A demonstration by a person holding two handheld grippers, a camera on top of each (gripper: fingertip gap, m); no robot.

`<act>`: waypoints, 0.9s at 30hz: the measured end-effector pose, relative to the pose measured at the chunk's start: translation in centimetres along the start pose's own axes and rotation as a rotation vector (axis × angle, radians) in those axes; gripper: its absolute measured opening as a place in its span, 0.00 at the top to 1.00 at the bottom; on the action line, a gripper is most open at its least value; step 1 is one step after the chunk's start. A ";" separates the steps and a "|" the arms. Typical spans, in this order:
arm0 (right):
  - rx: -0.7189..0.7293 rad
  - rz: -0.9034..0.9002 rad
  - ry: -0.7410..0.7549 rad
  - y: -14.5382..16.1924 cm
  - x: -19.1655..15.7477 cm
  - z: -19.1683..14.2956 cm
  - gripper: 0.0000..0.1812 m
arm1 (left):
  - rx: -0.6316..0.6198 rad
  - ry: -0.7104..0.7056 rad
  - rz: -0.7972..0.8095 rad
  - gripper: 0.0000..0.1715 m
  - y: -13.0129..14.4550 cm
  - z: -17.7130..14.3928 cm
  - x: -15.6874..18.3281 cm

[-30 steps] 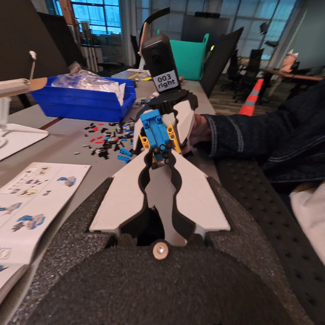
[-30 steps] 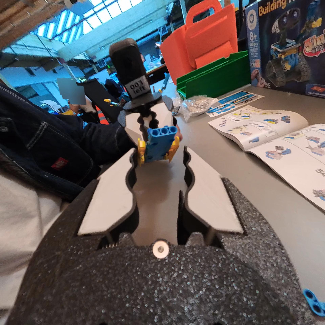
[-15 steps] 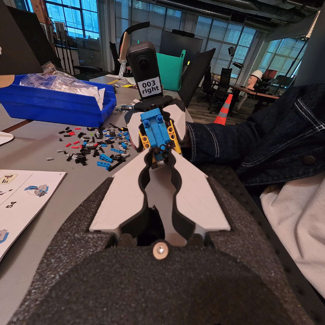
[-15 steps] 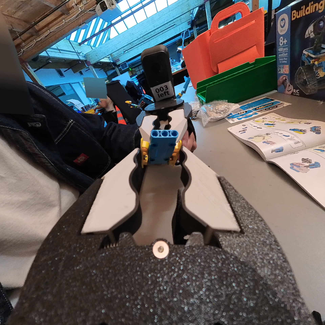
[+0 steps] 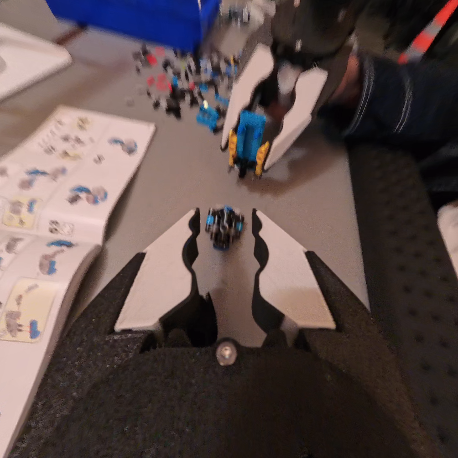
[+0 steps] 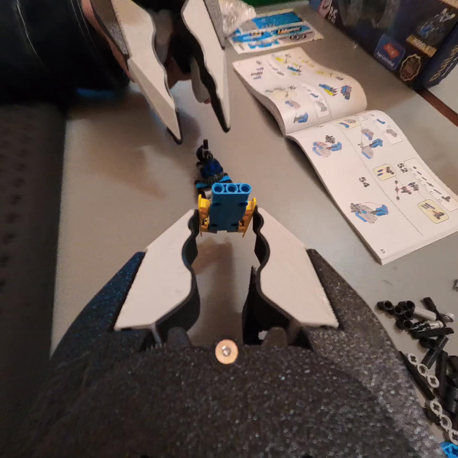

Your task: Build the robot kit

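— What's the right gripper (image 6: 225,218) got?
— It's pinching a blue and yellow brick assembly (image 6: 227,208) at its fingertips, just over the grey table (image 6: 111,198).
— And the left gripper (image 5: 225,215)?
— Spread wide, holding nothing; a small black and blue piece (image 5: 224,226) lies between its tips. An open instruction booklet (image 6: 371,173) and loose parts (image 5: 183,81) lie nearby.

My table (image 6: 119,188) is grey and smooth. On it lie an open picture book (image 6: 352,158), a sticker sheet (image 6: 272,34), a small black and blue brick thing (image 5: 224,226), a heap of little bricks (image 5: 183,81), a blue bin (image 5: 138,19) and a dark box (image 6: 401,37).
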State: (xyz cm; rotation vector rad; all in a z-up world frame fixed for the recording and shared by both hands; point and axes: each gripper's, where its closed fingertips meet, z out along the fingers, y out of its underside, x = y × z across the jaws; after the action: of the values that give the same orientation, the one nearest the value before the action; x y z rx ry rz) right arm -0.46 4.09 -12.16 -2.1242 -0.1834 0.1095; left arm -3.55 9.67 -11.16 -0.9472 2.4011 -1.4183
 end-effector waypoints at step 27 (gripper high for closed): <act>-0.198 -0.021 0.021 3.9 0.2 0.9 0.77 | -0.276 -0.127 0.187 0.67 2.0 2.3 0.1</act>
State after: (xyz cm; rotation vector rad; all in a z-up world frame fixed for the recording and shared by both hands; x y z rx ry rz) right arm -0.10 2.81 -15.92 -2.3186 -0.2114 0.0588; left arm -3.36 8.61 -14.04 -0.8144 2.5528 -0.9516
